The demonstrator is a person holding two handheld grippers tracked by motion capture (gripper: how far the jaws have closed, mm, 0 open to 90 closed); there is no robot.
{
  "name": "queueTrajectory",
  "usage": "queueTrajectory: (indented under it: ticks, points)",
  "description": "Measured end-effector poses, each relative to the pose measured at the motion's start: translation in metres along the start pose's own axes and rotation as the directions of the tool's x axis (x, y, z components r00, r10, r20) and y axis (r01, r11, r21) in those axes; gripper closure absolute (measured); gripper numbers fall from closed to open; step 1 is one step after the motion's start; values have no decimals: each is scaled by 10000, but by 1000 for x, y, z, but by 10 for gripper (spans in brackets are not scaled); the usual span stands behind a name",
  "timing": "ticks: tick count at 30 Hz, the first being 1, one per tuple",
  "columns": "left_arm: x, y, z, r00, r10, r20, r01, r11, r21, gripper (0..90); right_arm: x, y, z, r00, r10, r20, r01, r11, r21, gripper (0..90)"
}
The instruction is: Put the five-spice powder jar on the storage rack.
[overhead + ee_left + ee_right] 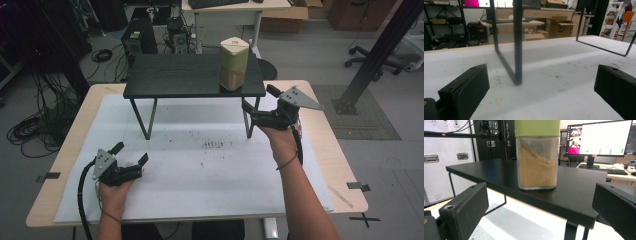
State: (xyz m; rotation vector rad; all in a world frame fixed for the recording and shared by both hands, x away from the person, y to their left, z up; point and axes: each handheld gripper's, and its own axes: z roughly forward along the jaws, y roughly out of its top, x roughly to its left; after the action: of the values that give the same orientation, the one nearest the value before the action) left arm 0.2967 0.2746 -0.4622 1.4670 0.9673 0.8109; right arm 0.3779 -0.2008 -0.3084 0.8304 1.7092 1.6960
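Jar [234, 64] upright on shelf [190, 75], near right corner. My right claw [258, 104] just below-right of it, jaws apart, jar dead ahead and higher. Left claw [131, 153] apart too, idle over desk [200, 170], far off. Right is nearer.

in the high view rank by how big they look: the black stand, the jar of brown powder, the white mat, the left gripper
1. white mat
2. black stand
3. jar of brown powder and left gripper: look about alike, and the gripper is nearer the camera, so unranked.
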Motion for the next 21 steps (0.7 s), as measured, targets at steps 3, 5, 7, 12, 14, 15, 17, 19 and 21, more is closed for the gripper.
queueTrajectory:
  ticks: [3,5,7,12,14,15,17,19,21]
  points:
    - [0,0,0,10000,14,9,-14,10000,0,2,2,-7,-3,10000,-25,-38,25,10000,30,5]
    - [0,0,0,10000,8,11,-8,10000,-2,2,4,-13,-5,10000,-9,-53,10,10000,55,5]
    - [0,0,0,10000,12,-3,-12,10000,-4,2,5,-19,-7,10000,-4,-82,4,10000,61,6]
    - [0,0,0,10000,5,0,-5,10000,-11,2,7,-32,-12,9999,-16,-114,17,10000,89,6]
    - [0,0,0,10000,12,0,-12,10000,-2,2,9,-37,-14,9999,5,-149,-4,10000,88,6]
    - [0,0,0,10000,0,-2,0,10000,-9,2,9,-39,-15,9999,-5,-152,7,10000,89,6]
    - [0,0,0,10000,-3,-4,3,10000,-17,2,11,-44,-17,9999,-5,-156,7,10000,86,7]
    - [0,0,0,10000,15,-2,-15,10000,-15,2,13,-50,-19,9999,13,-171,-11,10000,86,8]
    - [0,0,0,10000,3,13,-3,10000,-13,2,14,-55,-21,9999,-5,-155,6,10000,87,9]
